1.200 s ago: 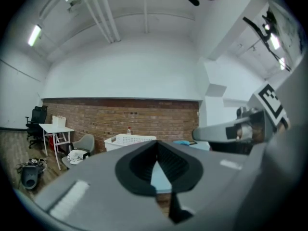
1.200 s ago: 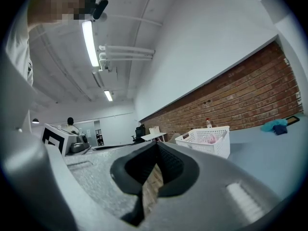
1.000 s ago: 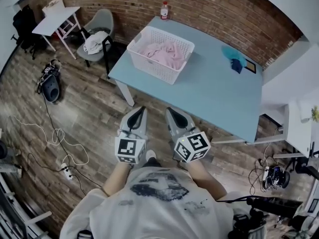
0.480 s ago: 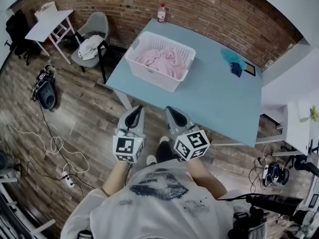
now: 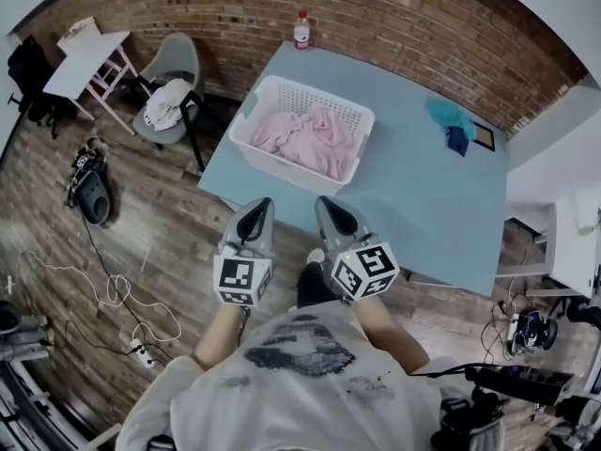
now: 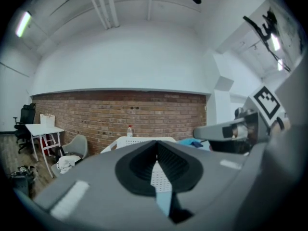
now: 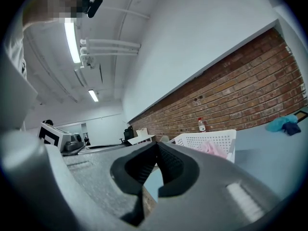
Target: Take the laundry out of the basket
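A white perforated laundry basket [image 5: 352,120] stands on the light blue table [image 5: 413,205], at its near left corner. Pink laundry [image 5: 305,144] lies crumpled inside it. My left gripper [image 5: 256,209] and right gripper [image 5: 329,209] hover side by side in front of the table's near edge, both shut and empty, pointing at the basket. In the left gripper view the basket [image 6: 137,141] shows just over the shut jaws, with the right gripper [image 6: 197,133] off to the right. In the right gripper view the basket [image 7: 211,141] with pink laundry [image 7: 211,149] lies ahead to the right.
A plastic bottle [image 5: 301,30] stands at the table's far corner by the brick wall. A teal and dark blue cloth [image 5: 451,122] lies at the table's right. A grey chair with clothes [image 5: 169,97], a small white table [image 5: 80,59], a bag [image 5: 89,191] and cables [image 5: 113,294] occupy the wooden floor at left.
Both grippers and the person have come closer to the table. The basket now lies nearer and larger in the head view. Both pairs of jaws stay shut.
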### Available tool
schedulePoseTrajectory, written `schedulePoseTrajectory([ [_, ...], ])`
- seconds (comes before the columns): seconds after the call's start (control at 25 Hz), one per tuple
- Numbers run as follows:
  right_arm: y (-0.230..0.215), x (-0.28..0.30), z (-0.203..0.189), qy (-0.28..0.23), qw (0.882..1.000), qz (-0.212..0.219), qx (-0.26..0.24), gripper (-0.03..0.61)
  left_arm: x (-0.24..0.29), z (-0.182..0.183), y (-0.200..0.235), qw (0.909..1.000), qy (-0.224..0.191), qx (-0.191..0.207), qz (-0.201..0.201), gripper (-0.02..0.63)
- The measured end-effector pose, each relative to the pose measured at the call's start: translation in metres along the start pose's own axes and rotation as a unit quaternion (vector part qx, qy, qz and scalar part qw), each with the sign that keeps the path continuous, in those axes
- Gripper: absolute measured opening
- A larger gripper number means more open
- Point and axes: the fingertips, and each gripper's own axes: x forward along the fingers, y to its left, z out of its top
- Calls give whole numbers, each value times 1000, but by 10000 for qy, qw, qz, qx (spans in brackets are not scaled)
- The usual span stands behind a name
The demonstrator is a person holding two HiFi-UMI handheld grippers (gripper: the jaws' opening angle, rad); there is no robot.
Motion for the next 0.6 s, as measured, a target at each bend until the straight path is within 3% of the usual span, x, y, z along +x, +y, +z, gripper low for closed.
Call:
schedulePoseTrajectory([
  [0.6,-135,105,36,48,9992,-211,338,-3,171,16,57,9992,368,158,-86,-8],
])
